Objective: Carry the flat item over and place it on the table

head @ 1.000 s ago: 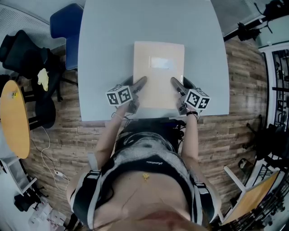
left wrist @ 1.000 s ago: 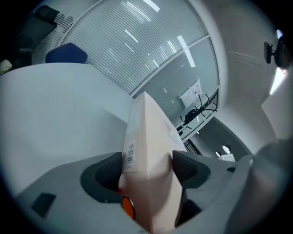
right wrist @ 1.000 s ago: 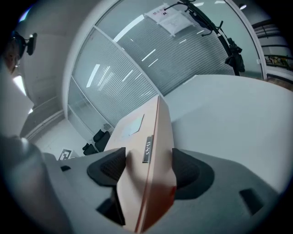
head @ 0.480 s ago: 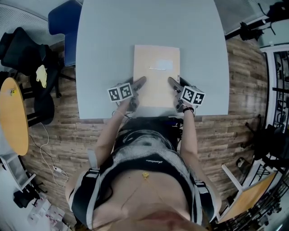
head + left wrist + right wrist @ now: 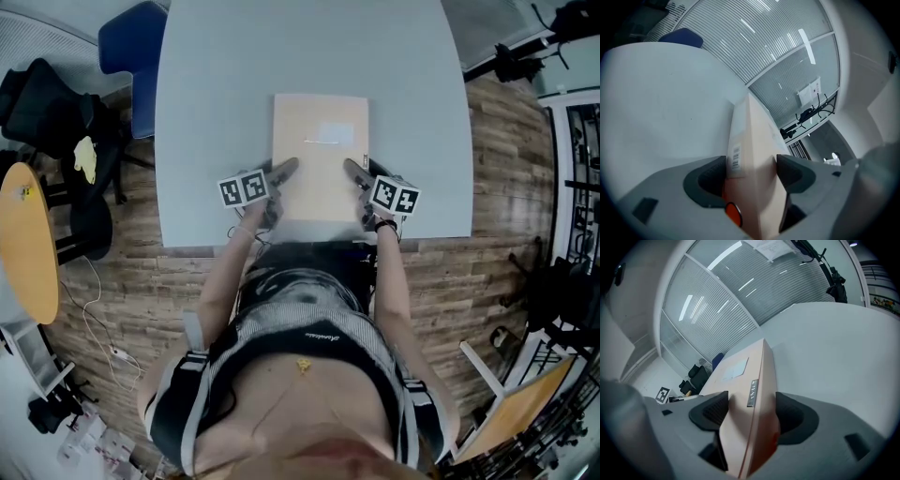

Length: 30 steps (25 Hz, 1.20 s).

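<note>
A flat tan cardboard box (image 5: 320,155) with a pale label on top is over the near half of the grey table (image 5: 216,112). My left gripper (image 5: 279,174) is shut on its near left edge, and my right gripper (image 5: 354,175) is shut on its near right edge. In the left gripper view the box (image 5: 752,154) stands edge-on between the two dark pads (image 5: 708,176), with a barcode sticker on its side. From the right gripper the box (image 5: 747,394) is also clamped between both pads (image 5: 790,416). Whether the box rests on the table or hangs just above it is unclear.
A blue chair (image 5: 131,56) stands at the table's far left corner. Black office chairs (image 5: 56,112) and a round yellow table (image 5: 28,244) are to the left on the wood floor. Metal stands (image 5: 562,169) crowd the right side.
The box and both grippers have moved slightly forward and left over the table. Both grippers keep hold of it.
</note>
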### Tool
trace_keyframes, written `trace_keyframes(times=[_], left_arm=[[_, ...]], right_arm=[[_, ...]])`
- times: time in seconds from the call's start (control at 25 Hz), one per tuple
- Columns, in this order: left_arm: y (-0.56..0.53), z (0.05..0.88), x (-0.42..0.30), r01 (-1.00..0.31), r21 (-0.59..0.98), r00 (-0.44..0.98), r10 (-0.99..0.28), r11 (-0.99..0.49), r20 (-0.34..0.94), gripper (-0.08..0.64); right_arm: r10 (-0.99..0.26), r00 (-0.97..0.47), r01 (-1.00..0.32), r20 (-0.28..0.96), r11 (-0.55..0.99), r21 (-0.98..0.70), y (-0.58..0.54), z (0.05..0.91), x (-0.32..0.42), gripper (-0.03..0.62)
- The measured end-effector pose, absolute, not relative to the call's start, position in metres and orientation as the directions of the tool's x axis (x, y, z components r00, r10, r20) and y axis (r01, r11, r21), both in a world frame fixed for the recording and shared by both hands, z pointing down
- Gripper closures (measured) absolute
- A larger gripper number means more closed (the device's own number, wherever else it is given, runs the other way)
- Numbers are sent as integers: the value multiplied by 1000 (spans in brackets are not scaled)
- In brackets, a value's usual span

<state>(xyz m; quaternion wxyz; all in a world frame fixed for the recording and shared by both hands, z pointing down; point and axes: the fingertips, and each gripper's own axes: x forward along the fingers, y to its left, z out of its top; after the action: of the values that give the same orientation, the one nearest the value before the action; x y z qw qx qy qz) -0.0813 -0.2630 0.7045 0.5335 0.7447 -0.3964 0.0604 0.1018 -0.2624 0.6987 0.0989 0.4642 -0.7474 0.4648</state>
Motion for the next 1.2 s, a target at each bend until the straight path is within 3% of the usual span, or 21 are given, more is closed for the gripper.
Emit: trace_keyframes(times=[1.2], left_arm=[[-263, 706, -81, -653, 749, 682, -519, -114, 516, 227]], right_arm=[[-600, -541, -794, 589, 134, -593, -262, 701, 102, 272]])
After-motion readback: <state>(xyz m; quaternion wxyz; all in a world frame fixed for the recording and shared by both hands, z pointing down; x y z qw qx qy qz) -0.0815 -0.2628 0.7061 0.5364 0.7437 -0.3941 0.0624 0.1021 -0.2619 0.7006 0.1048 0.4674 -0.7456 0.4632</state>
